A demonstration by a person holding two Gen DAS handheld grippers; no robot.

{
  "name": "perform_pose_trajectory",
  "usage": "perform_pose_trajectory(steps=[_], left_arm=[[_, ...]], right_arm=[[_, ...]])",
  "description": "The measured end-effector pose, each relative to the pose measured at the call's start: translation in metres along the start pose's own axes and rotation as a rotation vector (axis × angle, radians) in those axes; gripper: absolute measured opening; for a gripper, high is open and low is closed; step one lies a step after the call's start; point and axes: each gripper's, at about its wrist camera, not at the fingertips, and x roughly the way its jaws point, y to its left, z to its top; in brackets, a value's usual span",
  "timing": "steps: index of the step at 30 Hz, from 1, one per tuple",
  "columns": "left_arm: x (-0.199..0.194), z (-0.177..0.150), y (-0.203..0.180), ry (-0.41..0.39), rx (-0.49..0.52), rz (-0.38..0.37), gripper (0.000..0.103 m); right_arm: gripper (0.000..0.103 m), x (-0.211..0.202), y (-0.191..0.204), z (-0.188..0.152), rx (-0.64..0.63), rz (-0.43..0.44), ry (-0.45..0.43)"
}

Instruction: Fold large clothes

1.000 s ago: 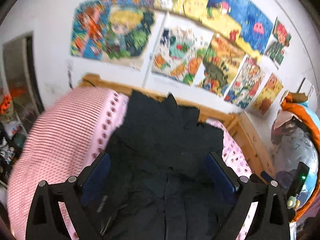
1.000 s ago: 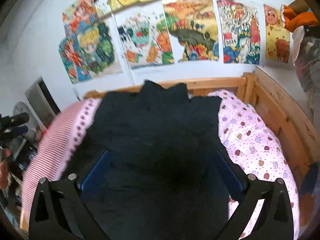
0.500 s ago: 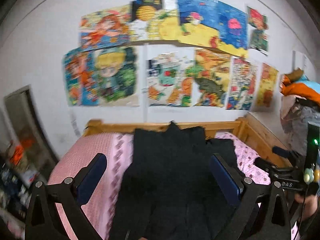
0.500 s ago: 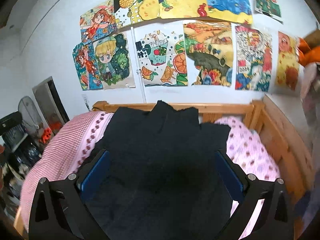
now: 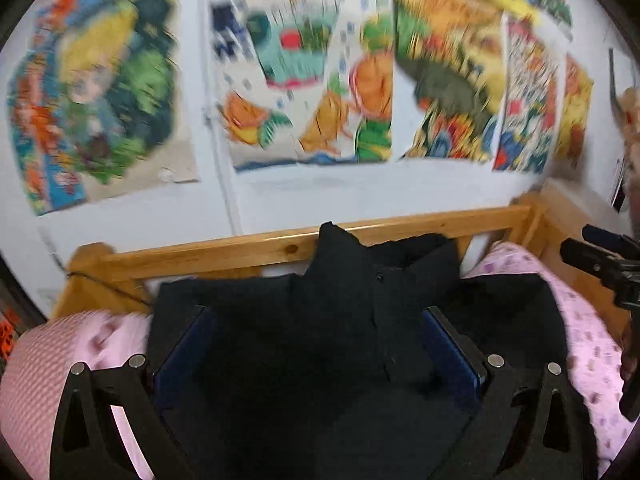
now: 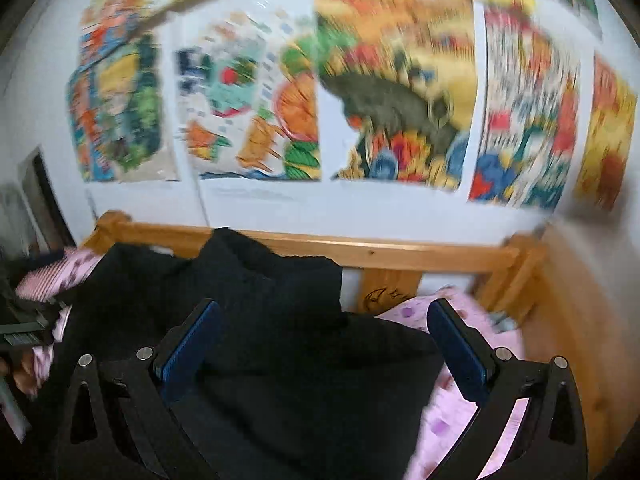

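black garment [image 5: 344, 320] is lying spread on the pink bed [image 5: 580, 344], soft, limp, probably bulky. left gripper [image 5: 316, 344] and right gripper [image 6: 324, 340] are hovering, fingers spread, empty. pinching an outer edge or corner looks best.

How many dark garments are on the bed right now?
1 that I can make out: a black garment spread across the pink bedding, its top reaching the wooden headboard rail. Blur and folds could hide a second layer.
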Motion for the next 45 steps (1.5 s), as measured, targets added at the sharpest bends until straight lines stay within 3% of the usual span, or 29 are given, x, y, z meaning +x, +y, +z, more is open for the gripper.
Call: perform_pose_trajectory(steps=[4,8,10,13,16,17,18,19,21,24,29,36,42,45], left_arm=[[0.062,0.027,-0.001,0.024,0.027,0.004,0.102],[0.108,0.051,0.005,0.063,-0.019,-0.026,0.102],[0.129,0.057,0.006,0.098,-0.047,-0.028,0.1],[0.154,0.059,0.008,0.143,-0.078,-0.027,0.086],[0.174,0.051,0.013,0.209,-0.132,-0.044,0.054],[0.177,0.048,0.015,0.219,-0.153,-0.076,0.036],[0.18,0.045,0.018,0.229,-0.183,-0.112,0.018],[0.181,0.04,0.021,0.235,-0.212,-0.148,0.012],[0.176,0.035,0.025,0.208,-0.228,-0.161,0.009],[0.149,0.033,0.033,0.155,-0.239,-0.21,0.007],[0.083,0.021,0.048,0.061,-0.174,-0.259,0.007],[0.02,-0.041,0.041,-0.001,-0.08,-0.211,0.006],[0.032,-0.083,0.034,0.039,-0.069,-0.192,0.005],[0.043,-0.091,0.031,0.042,-0.064,-0.18,0.005]], right_arm=[[0.101,0.07,-0.013,-0.001,0.128,0.074,0.068],[0.081,0.125,-0.021,0.002,0.212,0.073,0.126],[0.08,0.151,-0.022,0.009,0.253,0.084,0.156],[0.08,0.185,-0.017,0.018,0.277,0.093,0.209],[0.08,0.211,0.004,0.021,0.24,0.065,0.258],[0.075,0.216,0.009,0.022,0.228,0.05,0.267],[0.058,0.22,0.014,0.021,0.214,0.035,0.279],[0.048,0.223,0.019,0.019,0.208,0.027,0.29],[0.023,0.22,0.022,0.016,0.217,0.001,0.286],[0.008,0.202,0.026,0.012,0.195,-0.021,0.237],[0.006,0.136,0.019,0.001,0.159,0.035,0.097],[0.003,0.052,0.01,-0.057,0.171,0.154,-0.036],[0.002,0.073,-0.032,-0.104,0.285,0.16,-0.02],[0.002,0.088,-0.031,-0.126,0.274,0.121,0.016]])
